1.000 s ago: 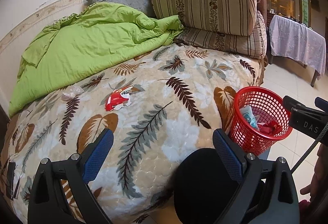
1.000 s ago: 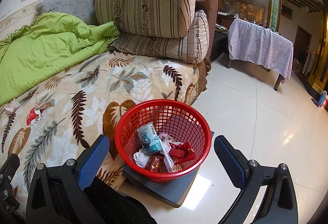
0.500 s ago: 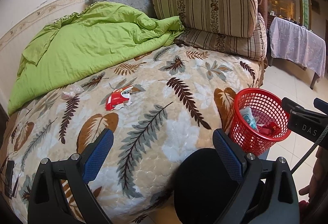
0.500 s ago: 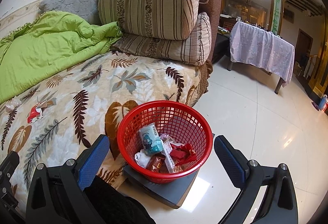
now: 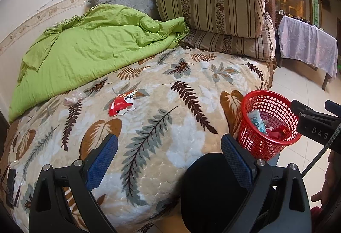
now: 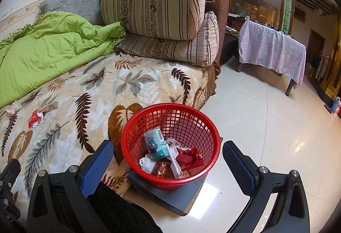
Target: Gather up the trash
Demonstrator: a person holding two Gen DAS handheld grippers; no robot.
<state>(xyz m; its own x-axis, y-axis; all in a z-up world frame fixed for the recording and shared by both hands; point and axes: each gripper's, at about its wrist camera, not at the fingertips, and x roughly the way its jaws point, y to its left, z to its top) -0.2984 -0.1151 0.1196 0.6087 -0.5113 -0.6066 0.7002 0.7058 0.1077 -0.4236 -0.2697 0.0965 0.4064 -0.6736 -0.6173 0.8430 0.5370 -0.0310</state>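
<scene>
Two scraps of trash lie on the bed (image 5: 191,122): a torn red wrapper (image 5: 122,102) mid-blanket and a crumpled clear wrapper (image 5: 73,98) just at its nine o'clock, near the green quilt (image 5: 89,45). One red basket (image 6: 170,145), at the bed's four o'clock, sits on a grey block (image 6: 191,194) and holds several wrappers. Left hand-held gripper (image 5: 169,159) and right hand-held gripper (image 6: 168,165) both spread wide, empty.

red-and-white torn wrapper (image 5: 123,103): lay on the leaf-patterned plush blanket (image 5: 162,126), right of a small crumpled clear plastic scrap (image 5: 73,98)
red plastic mesh basket (image 6: 170,143): stood on a flat grey board (image 6: 170,192) on the floor, beside the bed's edge
</scene>
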